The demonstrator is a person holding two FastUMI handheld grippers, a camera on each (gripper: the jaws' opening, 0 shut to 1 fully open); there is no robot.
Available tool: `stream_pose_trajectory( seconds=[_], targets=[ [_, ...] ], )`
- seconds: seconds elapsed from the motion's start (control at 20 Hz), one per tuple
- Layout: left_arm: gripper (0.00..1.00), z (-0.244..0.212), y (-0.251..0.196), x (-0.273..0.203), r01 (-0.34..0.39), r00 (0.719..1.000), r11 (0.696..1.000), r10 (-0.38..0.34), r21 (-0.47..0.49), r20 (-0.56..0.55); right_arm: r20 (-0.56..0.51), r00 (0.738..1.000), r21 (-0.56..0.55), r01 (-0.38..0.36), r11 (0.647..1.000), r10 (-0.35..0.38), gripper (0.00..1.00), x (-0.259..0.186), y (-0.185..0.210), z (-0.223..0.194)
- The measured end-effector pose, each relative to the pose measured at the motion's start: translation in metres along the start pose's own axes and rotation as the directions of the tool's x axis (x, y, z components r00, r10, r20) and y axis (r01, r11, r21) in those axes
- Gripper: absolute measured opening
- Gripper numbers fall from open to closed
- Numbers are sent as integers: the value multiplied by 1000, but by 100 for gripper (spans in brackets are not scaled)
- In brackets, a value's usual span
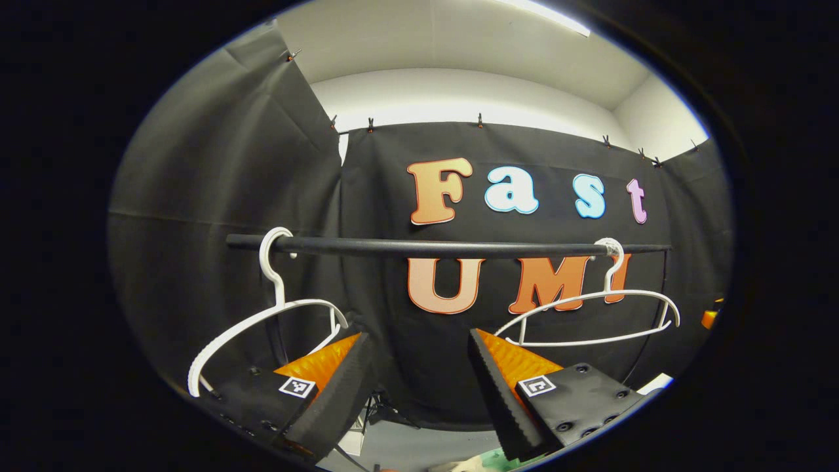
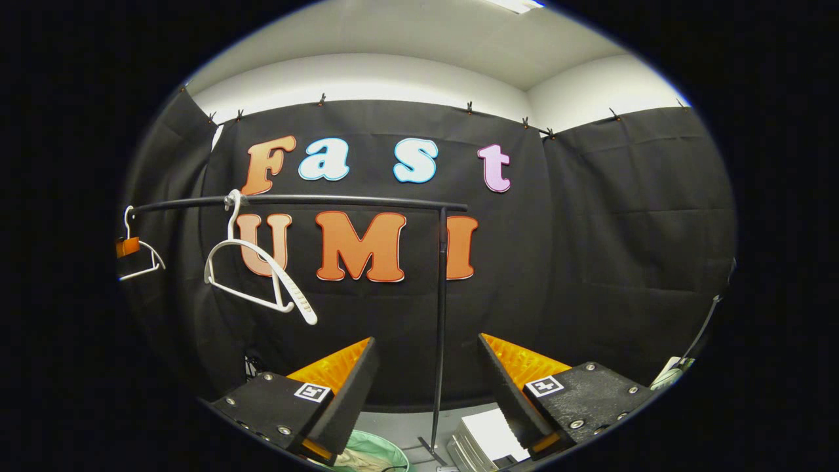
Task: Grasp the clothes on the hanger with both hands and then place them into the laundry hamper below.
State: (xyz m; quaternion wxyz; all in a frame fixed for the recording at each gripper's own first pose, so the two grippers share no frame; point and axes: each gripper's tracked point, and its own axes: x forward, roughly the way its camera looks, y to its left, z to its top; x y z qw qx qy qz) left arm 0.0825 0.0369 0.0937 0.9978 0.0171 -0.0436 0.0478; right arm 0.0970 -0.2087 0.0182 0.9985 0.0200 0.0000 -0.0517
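While both grippers point up toward the black rail, each one stands with its jaws spread wide and nothing between them. From the left gripper view, the left gripper sits below the rail, with a bare white hanger hooked near the rail's left end, its lower arm just beside the gripper's left finger, and a second bare white hanger hooked near the right end, above and beyond the right finger. Between the two hangers the rail runs bare. From the right gripper view, the right gripper frames the rack's upright post in the gap of its jaws; the post drops from the rail's right end to the floor. At the bottom edge of that view, under the left finger, a green laundry hamper shows part of its rim, with pale clothes lying inside. A white object sits on the floor just right of the post's foot.
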Motion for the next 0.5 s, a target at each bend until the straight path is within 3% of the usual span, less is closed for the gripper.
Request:
stream_pose_trajectory(
  seconds=[0.4, 0.45, 0.5],
  targets=[
    [96, 4, 5, 14, 13, 1000, 1000, -13, 4, 19, 4, 999, 12, 43, 999, -43, 92, -4, 0, 1],
    [96, 3, 6, 15, 14, 1000, 1000, -14, 3, 15, 3, 999, 10, 46, 999, -46, 100, -5, 0, 0],
    [96, 1, 6, 16, 15, 1000, 1000, -15, 1, 12, 0, 999, 6, 50, 999, -50, 100, -6, 1, -1]
  ],
)
